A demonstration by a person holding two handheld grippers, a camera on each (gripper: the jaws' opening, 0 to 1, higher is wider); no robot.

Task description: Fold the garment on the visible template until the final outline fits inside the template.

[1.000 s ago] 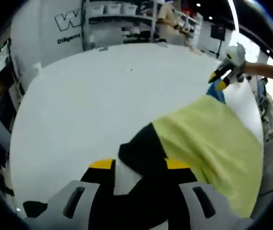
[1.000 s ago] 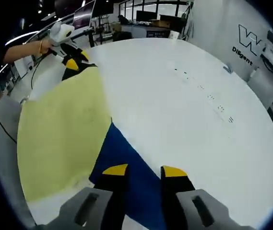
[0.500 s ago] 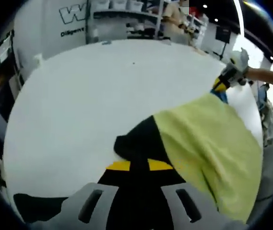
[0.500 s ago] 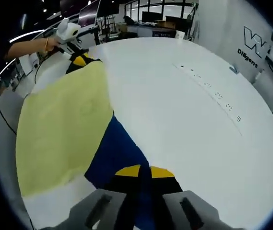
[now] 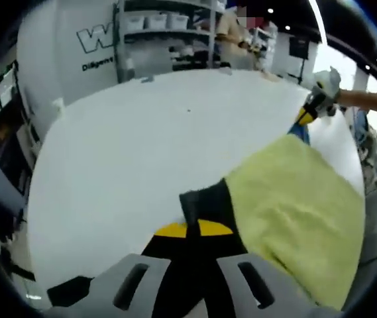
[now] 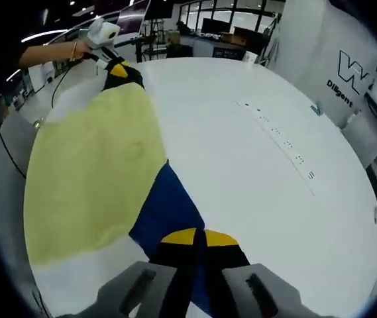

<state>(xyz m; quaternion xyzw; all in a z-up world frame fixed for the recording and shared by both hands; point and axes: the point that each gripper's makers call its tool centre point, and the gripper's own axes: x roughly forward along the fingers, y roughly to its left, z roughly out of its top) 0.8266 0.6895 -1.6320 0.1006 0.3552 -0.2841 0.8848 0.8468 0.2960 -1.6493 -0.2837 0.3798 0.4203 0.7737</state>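
Left gripper view: the left tongs [image 5: 187,229] are seen closed, their yellow tips meeting on a dark corner of the yellow-green and dark blue soft cloth garment [image 5: 294,205], which lies spread on the white round bench [image 5: 128,152]. Right gripper view: the right tongs [image 6: 198,237] are likewise pinched together on the blue corner of the same garment [image 6: 89,179]. No template outline can be made out on the bench in either view.

The cloth is judged light, limp and prone to sagging and creasing; it is best held at corners or hems, both ends raised together.

A small row of dark marks [image 6: 277,136] on the bench is shown in the right gripper view; grey shelving [image 5: 168,33] is seen in the left gripper view.
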